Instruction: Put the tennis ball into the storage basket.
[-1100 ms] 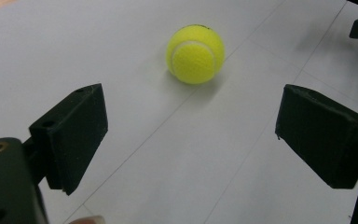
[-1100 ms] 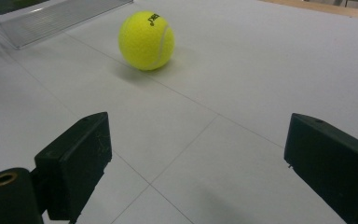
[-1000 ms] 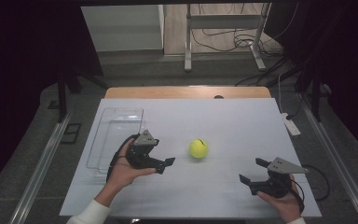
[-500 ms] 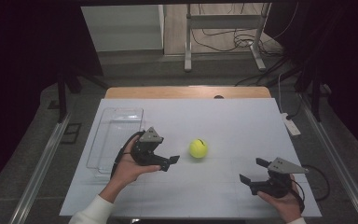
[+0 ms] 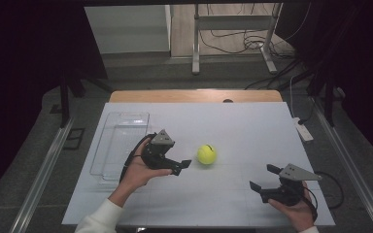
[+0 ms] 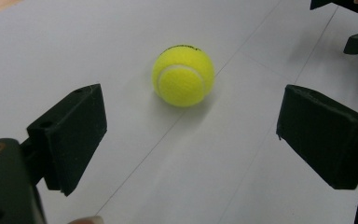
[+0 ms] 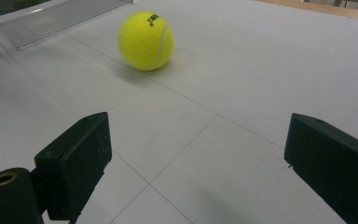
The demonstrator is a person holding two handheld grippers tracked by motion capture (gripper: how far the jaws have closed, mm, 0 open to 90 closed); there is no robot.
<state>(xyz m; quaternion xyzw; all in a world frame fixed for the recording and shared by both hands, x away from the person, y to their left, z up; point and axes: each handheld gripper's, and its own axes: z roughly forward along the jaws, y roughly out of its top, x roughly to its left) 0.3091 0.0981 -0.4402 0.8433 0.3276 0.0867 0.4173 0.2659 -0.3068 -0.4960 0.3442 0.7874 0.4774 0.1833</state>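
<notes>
A yellow tennis ball [image 5: 207,154] rests on the white table top [image 5: 243,126], near its middle. My left gripper [image 5: 182,167] is just left of the ball, open, its jaws pointing at it with a small gap between. In the left gripper view the ball [image 6: 183,75] lies a little beyond the two spread jaws of that gripper [image 6: 191,126], untouched. My right gripper [image 5: 261,177] is held open near the front right of the table, well away from the ball. From the right gripper view the ball [image 7: 146,41] sits far ahead of the open gripper [image 7: 196,154].
A clear plastic tray [image 5: 121,143] lies on the table's left side, behind the left hand; its edge [image 7: 51,18] appears at the top left of the right gripper view. A white power strip [image 5: 303,130] lies off the right edge.
My left gripper has slid rightward toward the ball, closing most of the gap. The ball and my right gripper have stayed where they were.
</notes>
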